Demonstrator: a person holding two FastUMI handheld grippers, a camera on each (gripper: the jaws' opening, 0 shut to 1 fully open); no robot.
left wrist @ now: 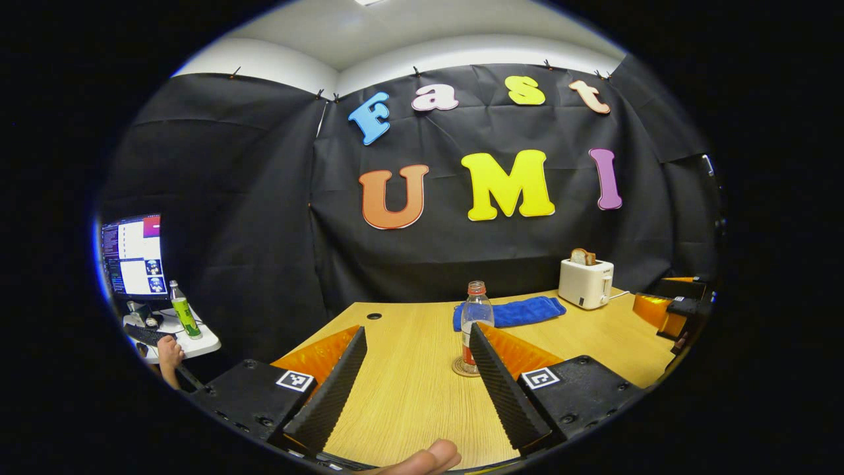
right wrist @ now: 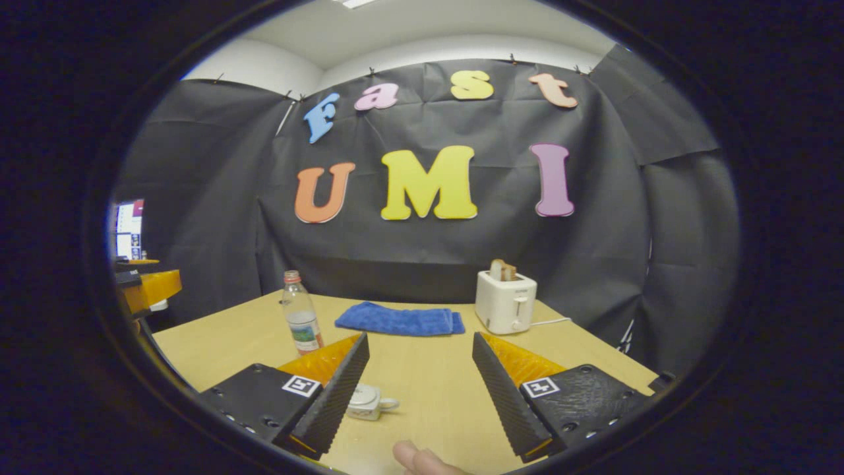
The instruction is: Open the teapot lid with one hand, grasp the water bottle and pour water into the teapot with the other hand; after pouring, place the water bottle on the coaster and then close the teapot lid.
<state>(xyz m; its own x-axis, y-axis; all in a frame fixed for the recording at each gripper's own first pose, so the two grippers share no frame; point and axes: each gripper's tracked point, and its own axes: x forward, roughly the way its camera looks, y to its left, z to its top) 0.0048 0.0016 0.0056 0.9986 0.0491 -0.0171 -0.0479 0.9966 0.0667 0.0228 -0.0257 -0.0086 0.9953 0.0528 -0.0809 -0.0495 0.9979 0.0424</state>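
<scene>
The task looks near its end or not begun, I cannot tell: the bottle (left wrist: 476, 323) stands on the coaster (left wrist: 464, 369) far on the counter (left wrist: 409, 396), the teapot (right wrist: 366, 401) has its lid on, both tongs (left wrist: 415, 389) (right wrist: 422, 396) gape wide and hold nothing.

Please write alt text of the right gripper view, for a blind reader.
Open tongs hang above a wooden table; a small white teapot, lid on, sits beside one finger. Behind stand a water bottle, blue towel and toaster.
</scene>
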